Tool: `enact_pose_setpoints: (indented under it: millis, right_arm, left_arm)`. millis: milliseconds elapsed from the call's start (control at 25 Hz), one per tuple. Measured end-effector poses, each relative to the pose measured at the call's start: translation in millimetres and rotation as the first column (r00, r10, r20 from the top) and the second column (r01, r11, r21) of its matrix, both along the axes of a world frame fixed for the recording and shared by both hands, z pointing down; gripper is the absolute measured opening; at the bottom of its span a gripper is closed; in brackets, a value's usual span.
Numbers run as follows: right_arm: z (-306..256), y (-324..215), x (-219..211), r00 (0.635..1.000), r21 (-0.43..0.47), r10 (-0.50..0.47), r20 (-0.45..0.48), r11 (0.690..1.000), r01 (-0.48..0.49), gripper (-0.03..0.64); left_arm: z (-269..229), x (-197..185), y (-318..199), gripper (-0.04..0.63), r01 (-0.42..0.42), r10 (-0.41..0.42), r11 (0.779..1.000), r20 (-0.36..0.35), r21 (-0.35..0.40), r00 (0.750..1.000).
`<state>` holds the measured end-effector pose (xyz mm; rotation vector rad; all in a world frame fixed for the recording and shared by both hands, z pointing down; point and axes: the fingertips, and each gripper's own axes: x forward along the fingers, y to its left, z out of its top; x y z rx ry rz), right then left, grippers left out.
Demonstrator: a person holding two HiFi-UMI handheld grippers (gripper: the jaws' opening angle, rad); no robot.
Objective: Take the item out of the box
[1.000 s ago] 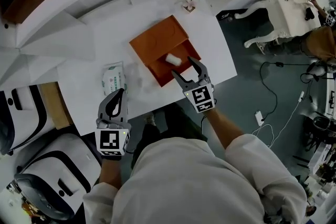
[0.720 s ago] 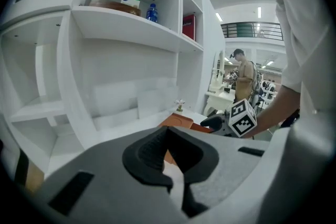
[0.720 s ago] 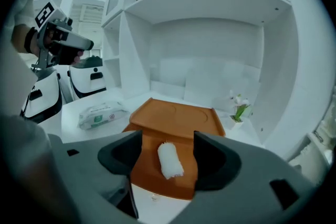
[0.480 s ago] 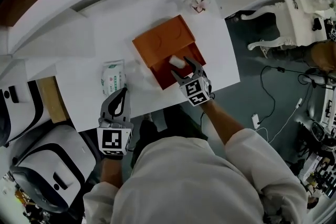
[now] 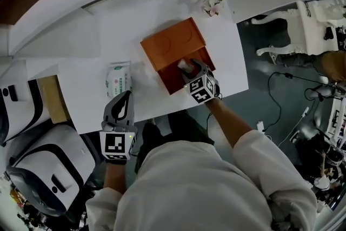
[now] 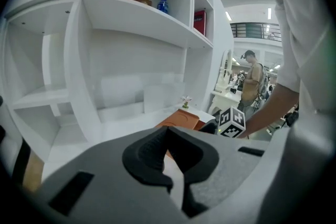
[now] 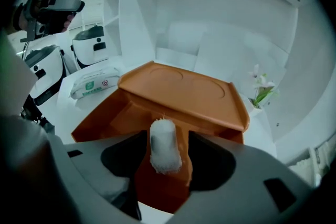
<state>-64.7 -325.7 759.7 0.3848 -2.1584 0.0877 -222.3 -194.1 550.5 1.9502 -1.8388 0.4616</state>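
Now, white fuzzy roll (image 7: 164,145), frayed top edge, inside open orange box (image 7: 105,113)

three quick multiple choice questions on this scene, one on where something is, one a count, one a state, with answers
1. Where is the white fluffy cylinder?
A. inside the open orange box
B. on a shelf
C. on the floor

2. How many soft white wipes packets lie on the white table?
A. three
B. one
C. two

3. How do the jaws of the left hand-held gripper stand?
A. wide apart
B. clamped on the packet
C. together, nothing between them

Answers:
1 A: in the right gripper view the box's orange walls rise around the cylinder.
2 B: in the head view a single packet lies to the left of the box.
3 C: the jaws meet at the tip near the table's edge, clear of the packet.
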Motion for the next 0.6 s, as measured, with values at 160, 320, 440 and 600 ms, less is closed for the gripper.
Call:
enact_pose_setpoints:
  millis: [160,320,440,600]
  right_arm:
    - [14,2,1,0.993,-0.046,-0.017,-0.118,0.999,0.012,0.261]
    - [26,6,0,0.974,-0.068,-0.057,-0.221,0.997,0.042,0.255]
    - [32,5,-1,0.963,-0.068,-0.071,-0.261,0.996,0.055,0.196]
    - [32,5,-2,0.962,-0.069,-0.072,-0.264,0.996,0.055,0.192]
  left_arm:
    - [1,-2,2,0.005,0.010,-0.010,1.000,-0.007,-0.002,1.000]
    - [2,-7,5,0.005,0.019,-0.019,1.000,-0.010,-0.005,1.000]
    - [3,-13,9,0.005,0.032,-0.032,0.999,-0.015,-0.004,0.999]
    - [10,-19,18,0.005,0.047,-0.048,0.999,-0.024,-0.012,0.999]
